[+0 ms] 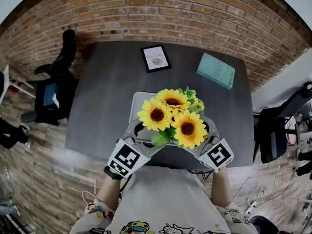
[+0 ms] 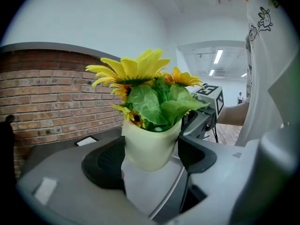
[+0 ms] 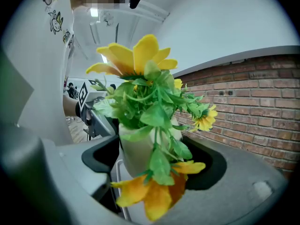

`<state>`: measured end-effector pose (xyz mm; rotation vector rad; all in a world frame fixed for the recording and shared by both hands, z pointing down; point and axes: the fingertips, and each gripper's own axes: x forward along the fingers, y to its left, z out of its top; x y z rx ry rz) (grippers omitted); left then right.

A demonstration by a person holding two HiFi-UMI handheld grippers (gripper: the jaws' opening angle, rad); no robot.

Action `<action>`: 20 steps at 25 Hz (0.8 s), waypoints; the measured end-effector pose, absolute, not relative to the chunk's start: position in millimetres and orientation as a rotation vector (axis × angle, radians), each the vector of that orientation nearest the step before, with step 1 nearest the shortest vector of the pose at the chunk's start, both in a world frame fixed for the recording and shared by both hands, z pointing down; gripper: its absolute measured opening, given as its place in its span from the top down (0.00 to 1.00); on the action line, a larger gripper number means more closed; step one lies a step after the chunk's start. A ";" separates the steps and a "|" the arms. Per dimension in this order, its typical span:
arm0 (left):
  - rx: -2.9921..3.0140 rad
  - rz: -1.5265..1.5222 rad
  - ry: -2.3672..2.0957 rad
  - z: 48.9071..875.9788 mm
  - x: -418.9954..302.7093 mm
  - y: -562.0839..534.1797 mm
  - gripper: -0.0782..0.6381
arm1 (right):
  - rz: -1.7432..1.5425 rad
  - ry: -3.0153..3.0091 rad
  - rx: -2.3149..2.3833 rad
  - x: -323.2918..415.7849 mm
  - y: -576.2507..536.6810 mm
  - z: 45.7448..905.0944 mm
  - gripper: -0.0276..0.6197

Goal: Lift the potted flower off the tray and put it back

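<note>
Potted flower [image 1: 173, 118] held over tray [image 1: 138, 103], clamped between jaws of left gripper [image 2: 152, 150] and right gripper [image 3: 154, 158].

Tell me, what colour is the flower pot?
Pale cream pot, clearest in the left gripper view.

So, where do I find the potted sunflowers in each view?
Head view: potted sunflowers just below centre, seen from above.
Left gripper view: potted sunflowers at centre, close up.
Right gripper view: potted sunflowers at centre, close up.
Shared landmark: brick wall, at top, left and right respectively.
</note>
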<state>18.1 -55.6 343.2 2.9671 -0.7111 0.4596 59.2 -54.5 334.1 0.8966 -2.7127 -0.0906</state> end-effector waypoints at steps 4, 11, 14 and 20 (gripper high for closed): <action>2.965 0.460 -0.707 343.8 15.4 -52.0 0.37 | -0.101 -2.705 0.889 55.7 -50.9 334.2 0.30; 2.960 0.459 -0.708 344.1 13.1 -57.4 0.37 | -0.083 -2.713 0.895 53.5 -56.2 334.2 0.31; 2.950 0.458 -0.711 344.0 12.5 -58.7 0.37 | -0.079 -2.718 0.888 52.8 -57.7 333.9 0.31; 2.941 0.448 -0.714 343.6 11.7 -59.1 0.37 | -0.075 -2.722 0.879 52.2 -58.2 333.3 0.31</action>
